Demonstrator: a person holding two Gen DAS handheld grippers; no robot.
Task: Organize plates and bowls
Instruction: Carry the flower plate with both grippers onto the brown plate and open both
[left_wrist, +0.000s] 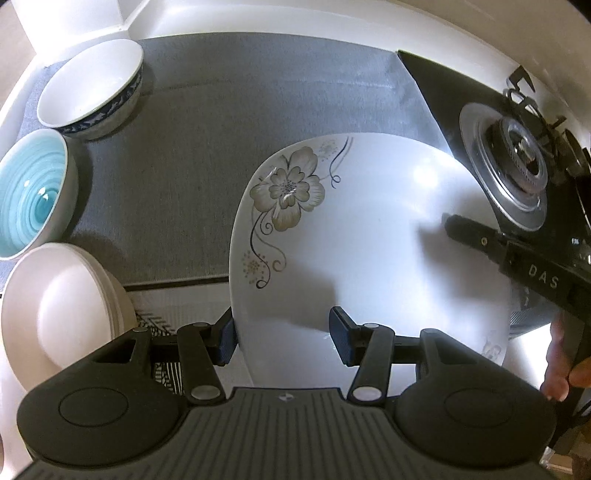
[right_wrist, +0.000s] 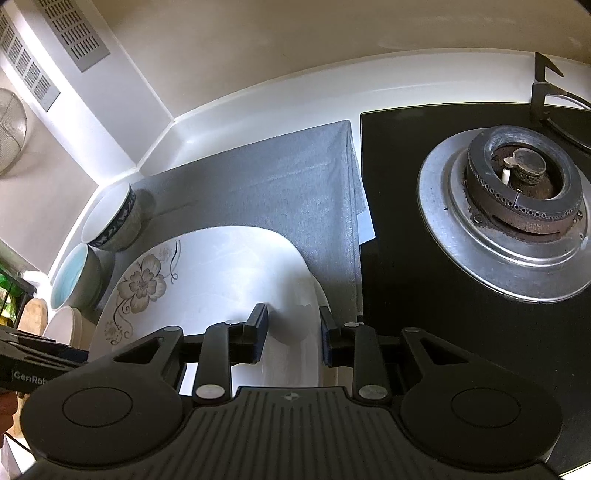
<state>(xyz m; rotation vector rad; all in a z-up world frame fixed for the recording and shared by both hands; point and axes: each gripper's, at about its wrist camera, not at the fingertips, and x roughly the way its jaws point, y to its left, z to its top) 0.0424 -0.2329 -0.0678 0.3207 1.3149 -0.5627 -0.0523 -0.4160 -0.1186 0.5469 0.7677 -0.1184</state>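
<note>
A large white plate with a beige flower motif (left_wrist: 369, 229) (right_wrist: 221, 266) hangs over the front of the grey mat (left_wrist: 221, 110) (right_wrist: 277, 177). My left gripper (left_wrist: 284, 339) points steeply down and is shut on the plate's left rim, one pad outside the edge and one on the inner face. My right gripper (right_wrist: 293, 336) is shut on the opposite rim, close to the stove. A blue-patterned white bowl (left_wrist: 92, 88) (right_wrist: 114, 218), a teal bowl (left_wrist: 33, 192) (right_wrist: 74, 280) and a stack of pale plates (left_wrist: 62, 314) (right_wrist: 66, 325) line the mat's left side.
A black gas hob with a metal burner (left_wrist: 513, 162) (right_wrist: 517, 206) lies just right of the mat. White counter and a wall corner run behind it. A person's hand (left_wrist: 561, 362) holds the right gripper's handle.
</note>
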